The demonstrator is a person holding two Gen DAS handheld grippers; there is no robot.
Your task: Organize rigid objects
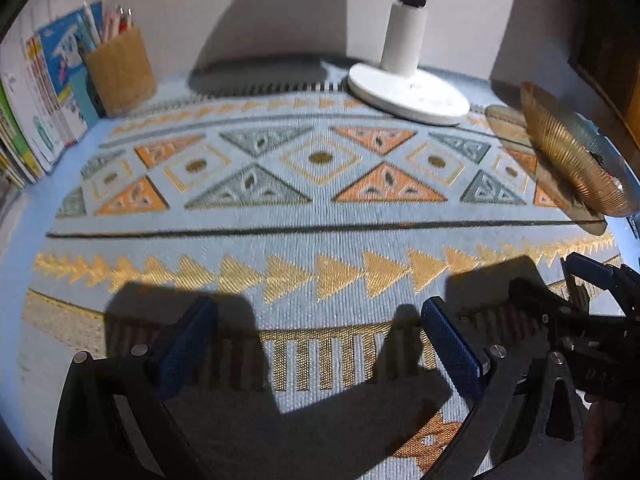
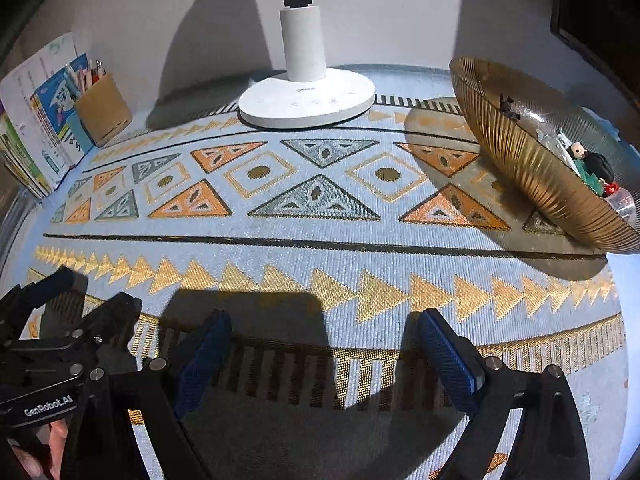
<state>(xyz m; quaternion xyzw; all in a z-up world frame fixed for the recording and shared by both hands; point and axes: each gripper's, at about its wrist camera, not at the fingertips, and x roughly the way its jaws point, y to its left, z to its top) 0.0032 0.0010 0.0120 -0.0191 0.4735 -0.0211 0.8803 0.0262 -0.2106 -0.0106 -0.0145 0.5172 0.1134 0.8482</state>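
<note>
A ribbed golden bowl (image 2: 516, 152) stands at the right of the patterned cloth and holds several small toys, among them a black figure (image 2: 598, 166). From the left wrist the same golden bowl (image 1: 568, 156) shows at the right edge. My left gripper (image 1: 320, 320) hangs open over the cloth's near edge with nothing between its blue pads. My right gripper (image 2: 324, 332) is likewise open and empty, low over the cloth. Each gripper appears in the other's view: the right gripper (image 1: 576, 292) at the right, the left gripper (image 2: 88, 292) at the lower left.
A white lamp base (image 2: 308, 100) with its post stands at the back centre. A tan pen holder (image 2: 104, 108) with pens and a row of books (image 2: 36, 128) stand at the back left. The woven cloth (image 2: 320, 248) covers the table.
</note>
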